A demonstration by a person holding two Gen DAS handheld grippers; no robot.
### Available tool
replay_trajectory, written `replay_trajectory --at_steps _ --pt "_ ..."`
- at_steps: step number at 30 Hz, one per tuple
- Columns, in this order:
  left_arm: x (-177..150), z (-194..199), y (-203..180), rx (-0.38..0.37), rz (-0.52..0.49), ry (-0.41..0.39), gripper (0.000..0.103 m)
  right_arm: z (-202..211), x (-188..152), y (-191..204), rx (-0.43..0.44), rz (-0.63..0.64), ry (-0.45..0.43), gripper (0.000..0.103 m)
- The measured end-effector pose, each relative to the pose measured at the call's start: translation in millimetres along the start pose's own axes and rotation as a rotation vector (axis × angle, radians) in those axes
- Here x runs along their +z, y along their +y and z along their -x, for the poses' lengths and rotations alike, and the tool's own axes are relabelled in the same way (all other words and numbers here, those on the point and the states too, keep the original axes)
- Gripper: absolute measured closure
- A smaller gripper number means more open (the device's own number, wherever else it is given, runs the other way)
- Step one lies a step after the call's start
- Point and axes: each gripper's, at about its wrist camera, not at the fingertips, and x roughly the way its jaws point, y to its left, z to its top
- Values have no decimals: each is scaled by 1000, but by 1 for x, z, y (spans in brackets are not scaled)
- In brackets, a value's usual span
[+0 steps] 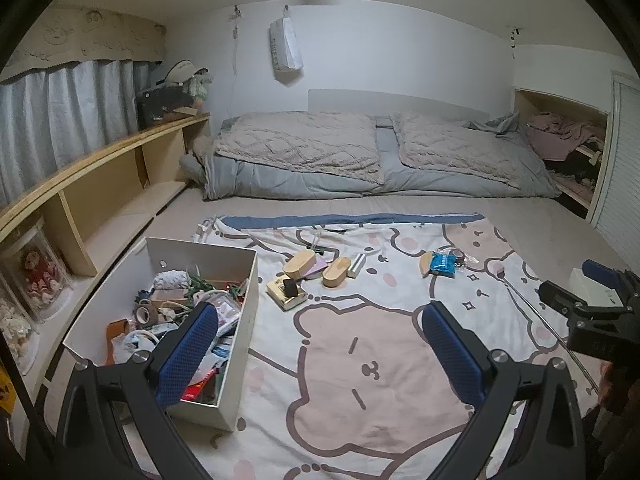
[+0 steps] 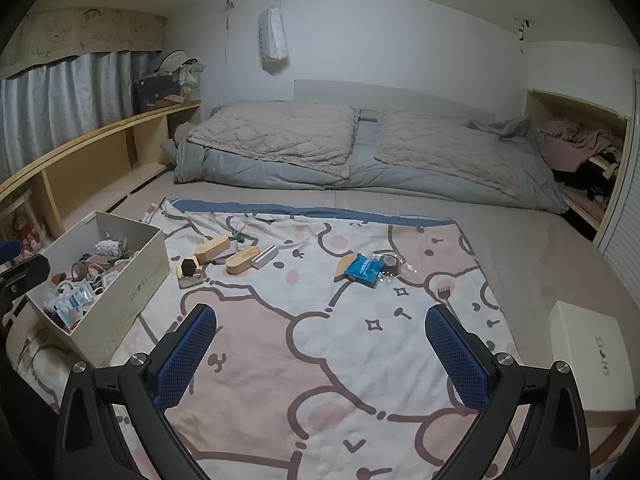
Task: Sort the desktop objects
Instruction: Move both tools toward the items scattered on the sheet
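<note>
A cartoon-printed blanket (image 2: 320, 340) lies spread on the floor before a bed (image 2: 360, 152). At its left edge stands an open white shoebox (image 2: 132, 276), already full of small clutter such as tape rolls and packets. The box lid (image 2: 592, 356) lies well apart, at the right. Between them, on the blanket, are the loose things: two wooden blocks (image 2: 240, 258), a blue packet (image 2: 365, 270) and a brown tape roll (image 2: 387, 261). The left gripper (image 1: 320, 356) and the right gripper (image 2: 320, 356) hover with fingers wide apart, holding nothing.
</note>
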Motion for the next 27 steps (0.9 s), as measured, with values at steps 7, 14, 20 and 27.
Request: replay_trajectory --at_steps 7,14,20,27 --pt "13 -11 8 -39 -1 26 0 -3 2 -10 -32 38 2 0" --pt "35 -31 9 -44 -44 11 0 -7 11 -22 -48 53 -4 0" --pt "53 -61 -2 -13 -124 6 0 -22 21 -29 -49 95 -11 0" --pt "62 -105 -20 -38 -149 37 0 -55 31 -47 -31 73 40 0"
